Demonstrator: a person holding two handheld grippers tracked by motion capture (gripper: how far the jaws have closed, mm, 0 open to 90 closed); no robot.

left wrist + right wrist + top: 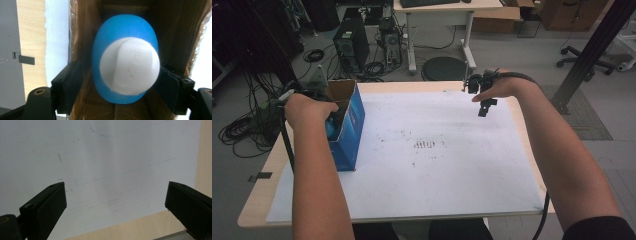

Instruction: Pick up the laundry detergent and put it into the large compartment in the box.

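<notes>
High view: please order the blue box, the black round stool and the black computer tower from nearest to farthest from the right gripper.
From the right gripper:
1. Black round stool, just beyond the table's far edge.
2. Blue box, at the table's left side.
3. Black computer tower, far left on the floor.

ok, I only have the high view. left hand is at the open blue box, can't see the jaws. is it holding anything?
Observer: Yes. The left gripper view shows the left gripper with its jaws shut on a blue and white ball.
Operator: Inside the box or above it?
Observer: Inside. Brown cardboard walls of the blue box surround the ball.
Operator: And the right one, open?
Observer: Open. In the right gripper view the right gripper has its jaws wide apart, nothing between them, over the white sheet near its edge.
</notes>
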